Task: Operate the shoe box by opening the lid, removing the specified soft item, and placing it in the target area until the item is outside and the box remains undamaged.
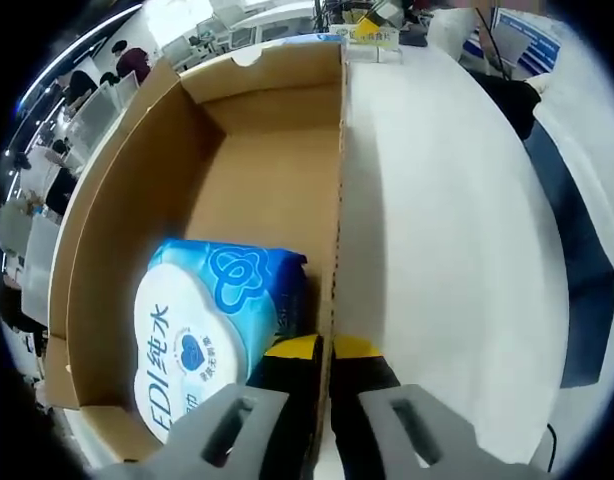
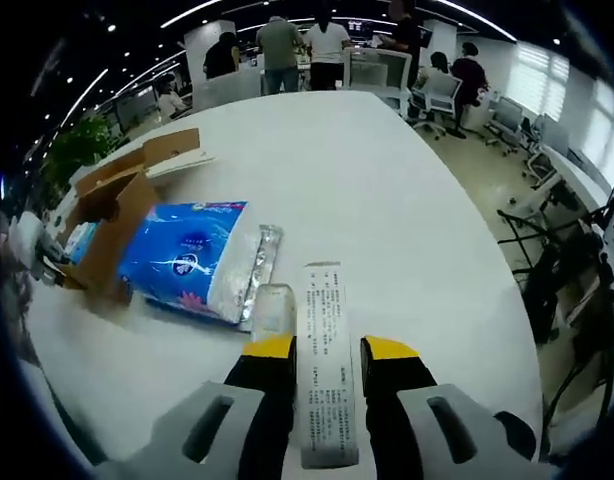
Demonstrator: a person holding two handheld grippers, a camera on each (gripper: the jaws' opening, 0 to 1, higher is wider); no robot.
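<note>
I see a white worktop (image 2: 407, 200) spreading wide in the right gripper view. On it, toward 12 o'clock from me, lies a long white paper strip (image 2: 325, 350) with fine print. At 11 o'clock a small clear packet (image 2: 273, 308) touches a silvery foil packet (image 2: 261, 262). Far off at 12 o'clock, people (image 2: 299, 45) stand among office chairs (image 2: 439, 98). A green plant (image 2: 75, 148) sits at 10 o'clock.

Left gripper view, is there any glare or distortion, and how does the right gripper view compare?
Left gripper view: the white tabletop is washed out by bright light, and fisheye distortion bows the brown cardboard box's walls. Right gripper view: even lighting, sharp blue tissue pack, ceiling light strips curved by the lens.
</note>
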